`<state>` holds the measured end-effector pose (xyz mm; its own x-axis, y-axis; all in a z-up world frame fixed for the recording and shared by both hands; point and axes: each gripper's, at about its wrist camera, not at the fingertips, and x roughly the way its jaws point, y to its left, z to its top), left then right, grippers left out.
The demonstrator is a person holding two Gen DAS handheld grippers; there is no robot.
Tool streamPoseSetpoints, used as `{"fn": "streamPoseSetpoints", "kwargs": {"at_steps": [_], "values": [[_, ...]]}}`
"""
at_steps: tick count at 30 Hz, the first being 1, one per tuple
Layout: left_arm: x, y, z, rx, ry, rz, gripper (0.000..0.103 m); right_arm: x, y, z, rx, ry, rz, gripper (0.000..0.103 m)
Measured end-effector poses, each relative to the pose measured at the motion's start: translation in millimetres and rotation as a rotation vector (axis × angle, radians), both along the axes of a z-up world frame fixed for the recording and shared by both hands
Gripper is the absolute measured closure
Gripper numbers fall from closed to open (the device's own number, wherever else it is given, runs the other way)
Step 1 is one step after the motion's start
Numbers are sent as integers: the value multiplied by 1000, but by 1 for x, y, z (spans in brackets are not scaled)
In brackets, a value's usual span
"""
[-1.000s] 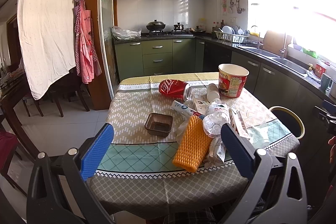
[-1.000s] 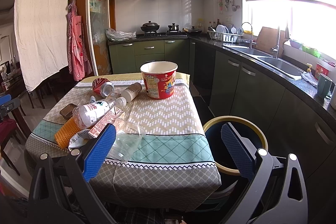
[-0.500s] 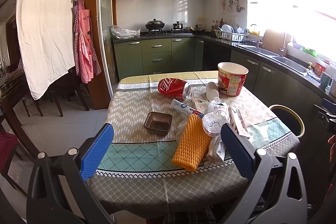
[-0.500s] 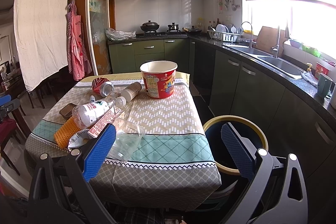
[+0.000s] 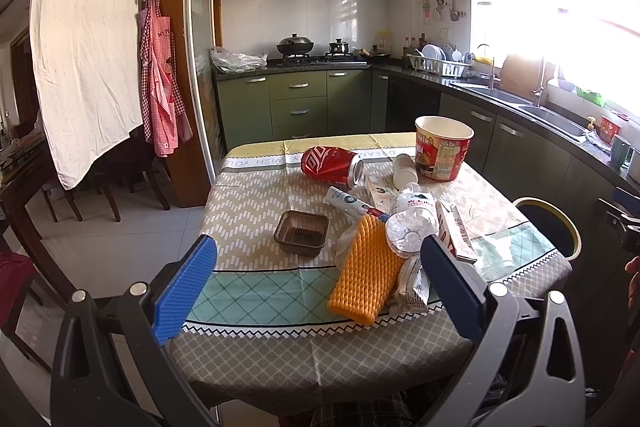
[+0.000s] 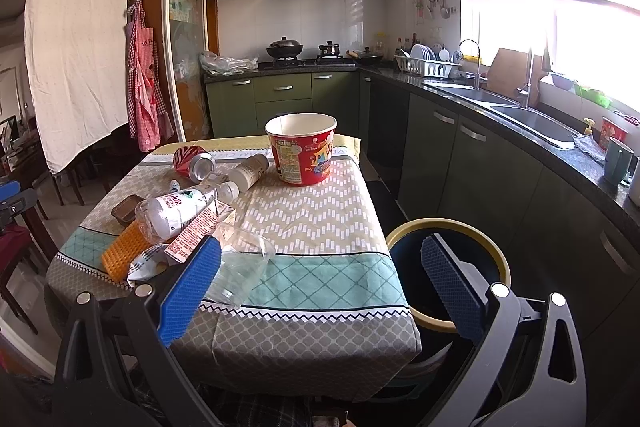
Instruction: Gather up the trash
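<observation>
Trash lies on the table [image 5: 256, 195]: a red can [image 5: 332, 166] on its side, a red noodle cup [image 5: 443, 153], a brown tray [image 5: 302, 231], an orange foam net [image 5: 366, 269], a crushed plastic bottle [image 5: 412, 217], a clear plastic cup [image 6: 242, 265] and a carton [image 6: 200, 233]. A round bin [image 6: 446, 269] with a yellow rim stands on the floor right of the table. My left gripper [image 5: 316, 285] is open and empty at the table's near edge. My right gripper [image 6: 320, 287] is open and empty near the table's right corner, above the bin's side.
Green kitchen cabinets and a dark counter with a sink [image 6: 520, 113] run along the right. A stove with pots [image 5: 296, 47] is at the back. Dark chairs [image 5: 132, 167] and a hanging white sheet [image 5: 84, 27] are at the left.
Both views have barely shifted; nothing on the table moved and both grippers stay open.
</observation>
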<state>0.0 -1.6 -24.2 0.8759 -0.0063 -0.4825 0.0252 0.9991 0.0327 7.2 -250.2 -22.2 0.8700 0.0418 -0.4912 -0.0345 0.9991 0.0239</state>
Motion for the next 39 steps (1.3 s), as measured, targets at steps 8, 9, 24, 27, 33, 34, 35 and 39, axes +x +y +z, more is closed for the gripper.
{"fn": "streamPoseSetpoints", "kwargs": {"at_steps": [8,9,24,27,33,34,35,39], "values": [[4,-2,-2,5,23,-4,6,6,-1,-3,1,23,-3,4],[6,-2,-2,7,31,-6,6,7,-1,-4,2,27,-1,4],[142,-4,14,62,309,-63,6,140,-19,42,57,259,148,4],[180,-10,13,36,380,-69,6,178,-13,56,15,292,156,4],[245,-9,3,-78,525,-18,6,276,-14,69,61,414,147,16],[252,-9,1,-91,538,-10,6,292,-15,68,68,440,136,23],[261,-9,-1,-94,552,-1,6,311,-16,66,77,470,128,30],[283,-10,-8,-97,595,35,6,380,-18,43,92,591,79,47]]}}
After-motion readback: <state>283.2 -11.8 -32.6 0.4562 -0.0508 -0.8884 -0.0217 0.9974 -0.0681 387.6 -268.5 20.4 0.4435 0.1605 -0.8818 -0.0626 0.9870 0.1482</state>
